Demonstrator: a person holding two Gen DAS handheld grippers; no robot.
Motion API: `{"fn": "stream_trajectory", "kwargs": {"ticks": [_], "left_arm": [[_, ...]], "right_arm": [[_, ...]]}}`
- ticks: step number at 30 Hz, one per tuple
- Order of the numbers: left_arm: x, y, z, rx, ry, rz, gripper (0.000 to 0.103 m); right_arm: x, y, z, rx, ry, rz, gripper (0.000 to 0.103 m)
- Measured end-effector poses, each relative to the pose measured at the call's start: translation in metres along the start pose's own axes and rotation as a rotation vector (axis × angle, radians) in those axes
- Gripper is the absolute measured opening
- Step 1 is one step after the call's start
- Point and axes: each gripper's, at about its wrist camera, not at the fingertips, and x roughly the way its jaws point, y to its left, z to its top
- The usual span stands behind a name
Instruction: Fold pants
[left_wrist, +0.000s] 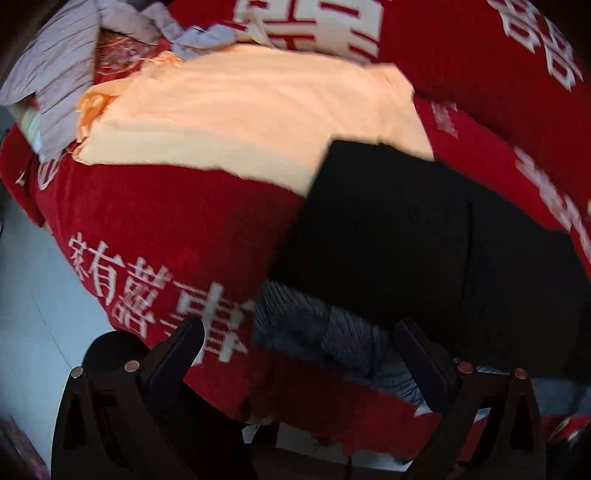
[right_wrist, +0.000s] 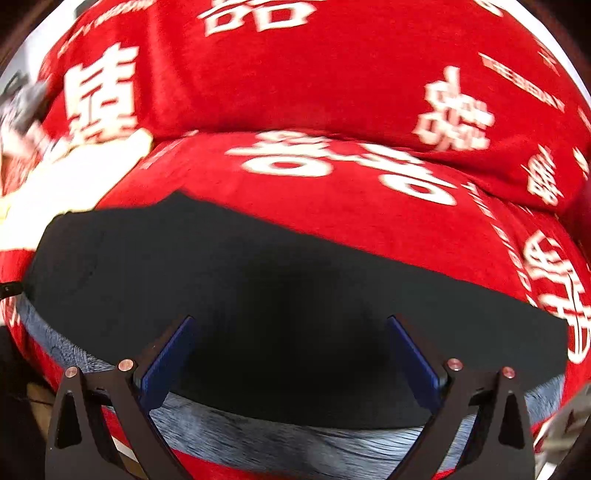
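Both hand-held grippers, left (left_wrist: 299, 339) and right (right_wrist: 291, 336), spread open, empty, above black pants (right_wrist: 258, 295) on red blanket (right_wrist: 332, 92)

A bed covered w/ a red blanket (right_wrist: 332, 96) printed in large white characters fills both views; a fold runs across the blanket's far side in the right wrist view. Black pants (right_wrist: 258, 280) lie flat on the blanket at the near edge, spread wide, w/ a gray-blue ribbed cloth (right_wrist: 295, 439) showing from under their near side. A pale peach cloth (left_wrist: 240, 110) lies on the blanket beyond the pants in the left wrist view, its near corner tucked under them. At the far left end, crumpled striped lavender fabric (left_wrist: 59, 62) lies heaped by the peach cloth. Pale floor (left_wrist: 33, 306) shows beside the bed, lower left.
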Motion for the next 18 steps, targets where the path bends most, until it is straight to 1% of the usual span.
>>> {"fn": "stream_trajectory", "kwargs": {"ticks": [1,2,4,6,8,9,11,14,15,17,18], "left_arm": [[0.008,0.001,-0.002,0.000,0.019,0.018,0.103],[0.011,0.006,-0.002,-0.023,0.027,-0.011,0.103],[0.013,0.013,0.000,-0.060,0.040,-0.041,0.103],[0.014,0.016,0.002,-0.054,0.037,-0.040,0.103],[0.014,0.018,0.002,-0.057,0.039,-0.034,0.103],[0.015,0.021,0.002,-0.067,0.043,-0.033,0.103],[0.017,0.025,-0.001,-0.080,0.058,-0.027,0.103],[0.015,0.028,-0.008,-0.086,0.070,0.005,0.103],[0.013,0.029,-0.009,-0.086,0.070,0.024,0.103],[0.004,0.027,-0.008,-0.083,0.057,0.074,0.103],[-0.003,0.025,-0.007,-0.080,0.040,0.095,0.103]], "right_arm": [[0.004,0.001,-0.001,-0.001,0.015,-0.002,0.102],[0.008,0.000,-0.004,0.003,0.030,-0.006,0.102],[0.014,-0.014,-0.012,0.035,0.060,-0.023,0.102],[0.018,-0.039,-0.023,0.085,0.082,-0.048,0.102],[0.014,-0.063,-0.032,0.120,0.070,-0.051,0.102],[0.012,-0.077,-0.036,0.134,0.077,-0.085,0.103],[0.009,-0.103,-0.041,0.174,0.080,-0.090,0.102],[0.003,-0.136,-0.048,0.232,0.080,-0.125,0.103],[0.001,-0.149,-0.052,0.266,0.078,-0.111,0.103],[-0.004,-0.164,-0.054,0.315,0.075,-0.108,0.103],[-0.009,-0.173,-0.057,0.342,0.072,-0.129,0.103]]}}
